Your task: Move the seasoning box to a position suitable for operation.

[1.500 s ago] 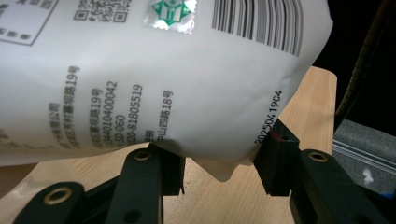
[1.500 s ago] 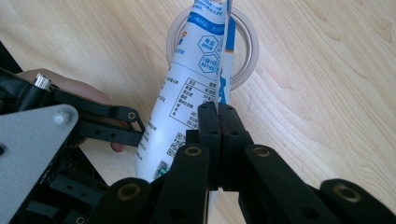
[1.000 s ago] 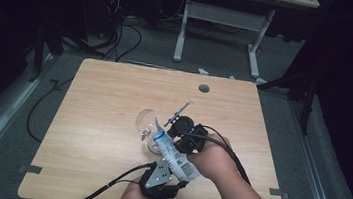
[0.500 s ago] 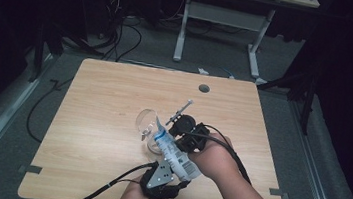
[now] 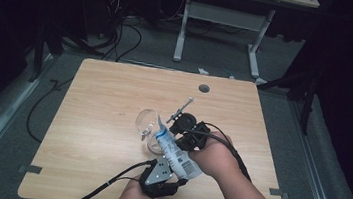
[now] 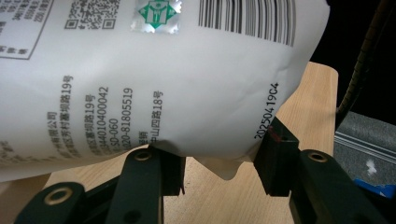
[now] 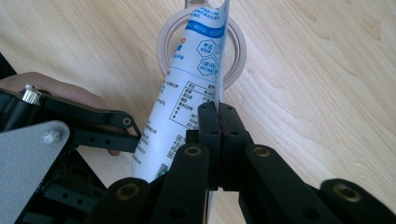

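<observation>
Left tool [image 5: 174, 155] jaws just closing on pouch [image 5: 174, 147].

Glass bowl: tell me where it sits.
In the high view the glass bowl sits mid-table, left of the right tool, under the tilted white pouch's top end.

Left gripper [image 5: 169, 165]: at the pouch's [image 5: 175, 149] bottom end, jaws pressed on either side of it, having just closed further.
Right gripper [image 5: 181, 128]: beside the pouch's upper half, jaws clamped tight on its side seam.
Forearms: both converge at the pouch.
</observation>
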A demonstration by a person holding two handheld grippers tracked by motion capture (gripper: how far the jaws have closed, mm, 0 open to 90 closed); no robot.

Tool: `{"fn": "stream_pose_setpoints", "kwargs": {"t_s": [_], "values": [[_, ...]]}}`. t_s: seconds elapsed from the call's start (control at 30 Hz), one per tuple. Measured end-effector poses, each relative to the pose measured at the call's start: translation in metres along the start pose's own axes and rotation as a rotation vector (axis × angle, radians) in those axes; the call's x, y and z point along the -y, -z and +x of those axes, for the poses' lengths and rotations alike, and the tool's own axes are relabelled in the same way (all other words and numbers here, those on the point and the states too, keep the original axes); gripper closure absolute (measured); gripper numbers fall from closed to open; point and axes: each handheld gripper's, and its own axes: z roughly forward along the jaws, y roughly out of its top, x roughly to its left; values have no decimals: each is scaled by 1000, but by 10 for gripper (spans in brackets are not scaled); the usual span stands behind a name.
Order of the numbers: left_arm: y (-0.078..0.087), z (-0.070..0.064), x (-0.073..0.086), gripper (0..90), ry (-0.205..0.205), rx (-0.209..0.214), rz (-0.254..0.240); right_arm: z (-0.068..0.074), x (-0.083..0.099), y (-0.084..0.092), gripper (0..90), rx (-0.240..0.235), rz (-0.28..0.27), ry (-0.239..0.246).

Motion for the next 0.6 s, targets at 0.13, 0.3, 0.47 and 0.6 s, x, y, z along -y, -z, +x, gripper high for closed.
{"fn": "stream_pose_setpoints", "kwargs": {"t_s": [0.13,0.3,0.47,0.6], "values": [[0,1,1,594,9,1,-1,1,-1,-2,900,-2,1,-14],[1,2,1,596,19,6,-3,3,-3,-3,899,3,1,-5],[2,2,0,595,26,19,-10,6,-5,-3,900,22,11,20],[3,1,-1,589,25,25,-22,7,-7,-1,900,19,11,26]]}}
